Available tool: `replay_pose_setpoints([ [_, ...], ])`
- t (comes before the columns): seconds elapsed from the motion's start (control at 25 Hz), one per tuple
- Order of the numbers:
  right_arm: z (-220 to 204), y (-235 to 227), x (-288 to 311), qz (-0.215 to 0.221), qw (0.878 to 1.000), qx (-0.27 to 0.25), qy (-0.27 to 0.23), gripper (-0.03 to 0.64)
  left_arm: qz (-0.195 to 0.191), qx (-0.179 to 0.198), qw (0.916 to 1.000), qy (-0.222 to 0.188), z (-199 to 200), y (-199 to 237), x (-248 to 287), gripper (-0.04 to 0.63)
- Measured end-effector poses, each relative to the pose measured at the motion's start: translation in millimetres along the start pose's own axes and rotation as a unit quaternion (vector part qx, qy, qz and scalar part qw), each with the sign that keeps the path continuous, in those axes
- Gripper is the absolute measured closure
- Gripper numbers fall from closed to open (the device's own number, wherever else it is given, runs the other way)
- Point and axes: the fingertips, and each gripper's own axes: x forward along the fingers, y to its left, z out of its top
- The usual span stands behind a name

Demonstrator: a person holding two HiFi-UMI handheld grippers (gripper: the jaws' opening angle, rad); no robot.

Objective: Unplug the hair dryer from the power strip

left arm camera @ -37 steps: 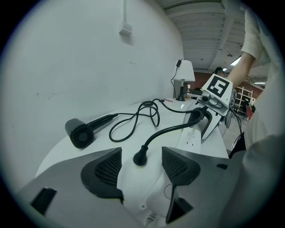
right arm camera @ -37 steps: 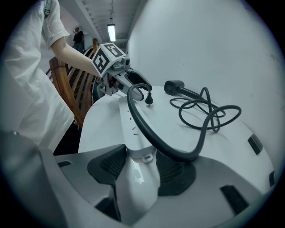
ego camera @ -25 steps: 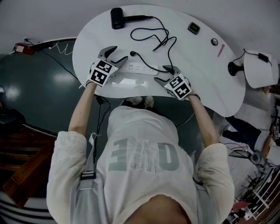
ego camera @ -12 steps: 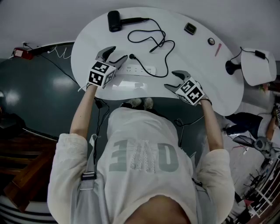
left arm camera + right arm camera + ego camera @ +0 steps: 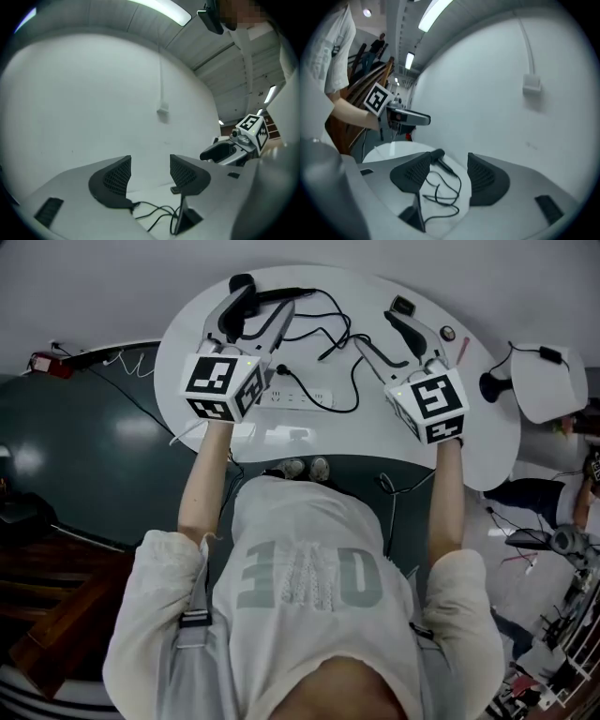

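The black hair dryer (image 5: 246,282) lies at the far edge of the white table (image 5: 469,446), partly hidden by my left gripper (image 5: 258,304). Its black cord (image 5: 333,329) loops across the table toward the white power strip (image 5: 300,395), and the plug end lies on the table by the strip's far side. Both grippers are held high above the table. The left gripper (image 5: 150,164) is open and empty. The jaws of the right gripper (image 5: 377,331) are closing with nothing between them. In the right gripper view (image 5: 449,164) the dryer (image 5: 438,157) and the cord (image 5: 440,192) lie far below.
A small dark box (image 5: 403,306), a round object (image 5: 448,332) and a pink pen (image 5: 461,351) lie at the table's far right. A white device (image 5: 548,381) with a black stand (image 5: 495,385) sits beyond the right edge. A white wall faces both grippers.
Both grippers have risen from the table beside the power strip to well above it. The right one first drew away from the strip's right end. The dryer, cord and strip have not moved.
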Motion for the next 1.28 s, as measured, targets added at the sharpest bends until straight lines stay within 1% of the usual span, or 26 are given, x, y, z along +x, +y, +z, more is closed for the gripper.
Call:
replay_pose_setpoints([
  [0.08,39,0,-9,-0.022,0.997,0.021,-0.069,0.353,0.029,-0.002,0.9986,-0.045,30,-8,-6,0.324],
  [0.12,55,-2,-15,-0.044,0.993,0.034,-0.101,0.353,0.04,0.002,0.9974,-0.06,43,-13,-10,0.334],
  [0.16,68,-5,-22,-0.073,0.988,0.046,-0.129,0.354,0.05,0.01,0.9961,-0.072,53,-19,-14,0.364],
  [0.2,79,-8,-29,-0.107,0.981,0.056,-0.151,0.367,0.06,0.022,0.9945,-0.084,63,-24,-19,0.411],
  [0.24,87,-12,-37,-0.143,0.973,0.064,-0.167,0.414,0.069,0.033,0.9924,-0.097,73,-28,-25,0.468],
  [0.28,92,-15,-45,-0.176,0.965,0.07,-0.179,0.499,0.078,0.039,0.9901,-0.11,82,-31,-31,0.519],
  [0.32,96,-16,-52,-0.204,0.958,0.074,-0.189,0.55,0.087,0.042,0.988,-0.12,90,-32,-38,0.558],
  [0.4,99,-15,-64,-0.244,0.946,0.074,-0.2,0.567,0.103,0.047,0.9838,-0.139,100,-34,-51,0.578],
  [0.44,99,-12,-68,-0.257,0.942,0.071,-0.203,0.573,0.112,0.055,0.9816,-0.145,103,-35,-57,0.581],
  [0.52,97,-5,-71,-0.266,0.94,0.061,-0.203,0.576,0.13,0.081,0.9768,-0.15,104,-34,-68,0.581],
  [0.6,92,2,-68,-0.261,0.944,0.056,-0.195,0.576,0.142,0.106,0.9731,-0.148,103,-33,-73,0.581],
  [0.68,86,5,-64,-0.257,0.946,0.061,-0.188,0.576,0.147,0.116,0.9724,-0.139,100,-31,-72,0.581],
  [0.8,87,6,-61,-0.261,0.945,0.068,-0.187,0.585,0.15,0.118,0.9735,-0.126,94,-26,-70,0.583],
  [0.92,94,6,-60,-0.267,0.941,0.071,-0.193,0.59,0.156,0.116,0.9733,-0.121,93,-21,-72,0.581],
  [1.08,94,8,-58,-0.264,0.943,0.065,-0.19,0.591,0.161,0.111,0.9734,-0.12,91,-16,-74,0.581],
  [1.28,92,11,-56,-0.259,0.945,0.061,-0.188,0.591,0.155,0.109,0.9751,-0.115,88,-20,-73,0.581],
])
